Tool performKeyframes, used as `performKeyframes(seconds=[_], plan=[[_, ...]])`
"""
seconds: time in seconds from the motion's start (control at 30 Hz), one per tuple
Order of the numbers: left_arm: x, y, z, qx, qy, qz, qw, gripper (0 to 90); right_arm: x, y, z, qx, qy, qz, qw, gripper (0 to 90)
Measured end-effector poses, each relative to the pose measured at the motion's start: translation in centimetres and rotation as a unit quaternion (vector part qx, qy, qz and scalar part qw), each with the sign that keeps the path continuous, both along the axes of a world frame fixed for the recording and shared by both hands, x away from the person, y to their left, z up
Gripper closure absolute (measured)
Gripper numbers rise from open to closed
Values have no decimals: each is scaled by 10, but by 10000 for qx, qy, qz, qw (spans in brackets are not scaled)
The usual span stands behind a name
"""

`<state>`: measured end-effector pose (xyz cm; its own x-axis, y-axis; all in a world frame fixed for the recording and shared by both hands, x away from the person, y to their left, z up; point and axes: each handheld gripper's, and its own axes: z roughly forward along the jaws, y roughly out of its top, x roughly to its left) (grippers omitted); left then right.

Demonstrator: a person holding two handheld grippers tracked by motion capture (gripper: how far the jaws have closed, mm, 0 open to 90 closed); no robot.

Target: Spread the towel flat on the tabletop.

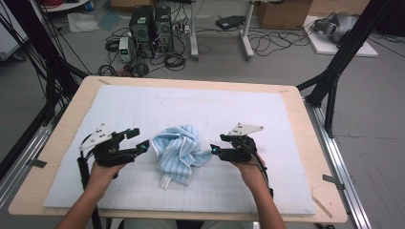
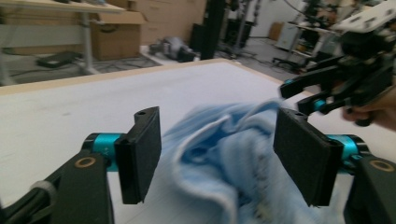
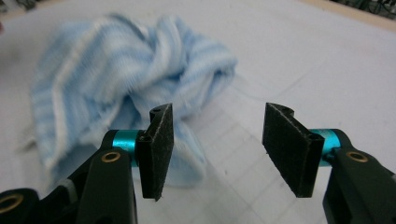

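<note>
Right now you are flanking a crumpled light-blue striped terry towel [image 1: 179,152] that is lying bunched on the white gridded foam mat [image 1: 267,119], directly between your two tools. Your left gripper [image 1: 136,139] is pointing level across the mat with the cloth just ahead of its tips; its jaws are standing spread, nothing pinched. Your right gripper [image 1: 216,149] is sitting just beside the towel's near corner, its jaws parted and empty, the fabric lying ahead and off to one side of them. Both hands are holding low, palms under the tools. The towel's longer run seems to be stretching away from you, so I judge the right hand nearer a graspable edge.
</note>
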<state>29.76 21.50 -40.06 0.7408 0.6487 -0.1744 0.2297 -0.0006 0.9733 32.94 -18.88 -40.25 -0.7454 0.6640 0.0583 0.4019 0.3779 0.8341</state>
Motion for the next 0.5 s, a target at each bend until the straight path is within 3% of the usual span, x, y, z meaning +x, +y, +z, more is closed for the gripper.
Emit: performKeyframes(seconds=[0.1, 0.23, 0.27, 0.33, 0.37, 0.43, 0.47, 0.5], plan=[[7, -28, 4, 88, 114, -343, 9993, 307, 0, -5, -5, 92, 66, -68, 9999, 420], [16, -65, 4, 452, 349, -587, 9966, 298, -4, -14, -6, 142, 56, -179, 9997, 408], [20, -80, 4, 576, 391, -721, 9950, 297, -6, -20, -6, 198, 43, -229, 9995, 405], [21, -86, 3, 694, 415, -780, 9937, 297, -7, -23, -8, 212, 40, -270, 9994, 402], [22, -94, 2, 841, 442, -875, 9916, 327, -8, -25, -9, 239, 72, -303, 9992, 400], [23, -101, -1, 1193, 492, -883, 9877, 569, -10, -29, -12, 260, 92, -341, 9990, 371], [23, -103, -3, 1331, 518, -958, 9851, 569, -10, -29, -12, 260, 92, -341, 9990, 371], [23, -102, -4, 1408, 506, -1044, 9832, 714, -11, -28, -12, 252, 109, -349, 9990, 359]])
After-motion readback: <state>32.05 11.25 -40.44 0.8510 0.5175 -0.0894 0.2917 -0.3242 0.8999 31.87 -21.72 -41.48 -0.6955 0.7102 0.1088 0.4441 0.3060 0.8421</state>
